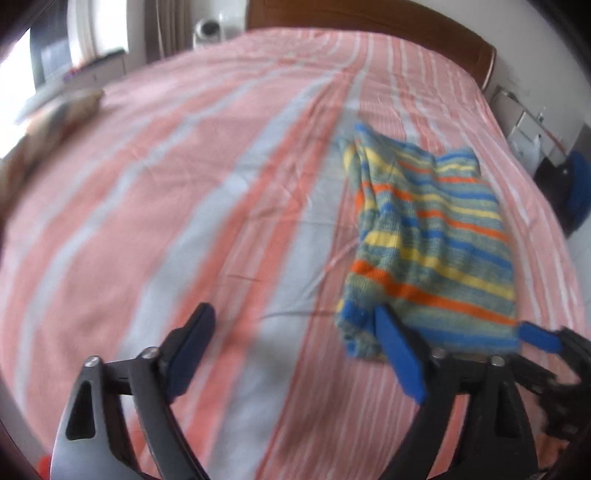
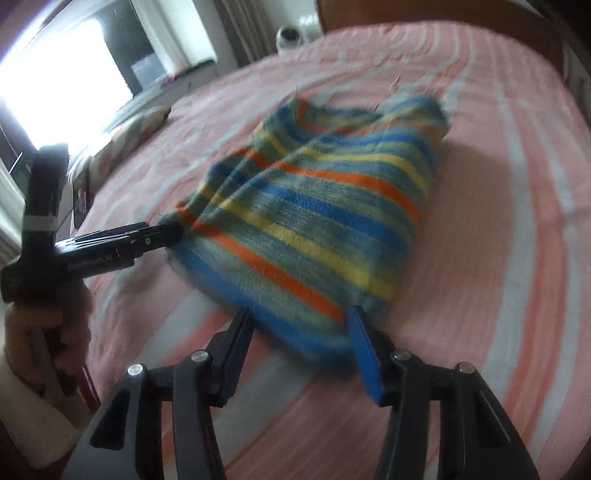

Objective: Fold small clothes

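Left wrist view: we look low along the open left gripper across the bed toward the headboard. Right wrist view: we face the same way, nearer the striped garment. Both views share garment, bed and window side; each shows the other gripper.

Your garment is a small knit piece striped in blue, yellow, orange and grey-green — folded over into a rough rectangle and lying flat on the pink-and-grey striped bed sheet. Its far end is bunched and rumpled; the near blue hem looks straighter.
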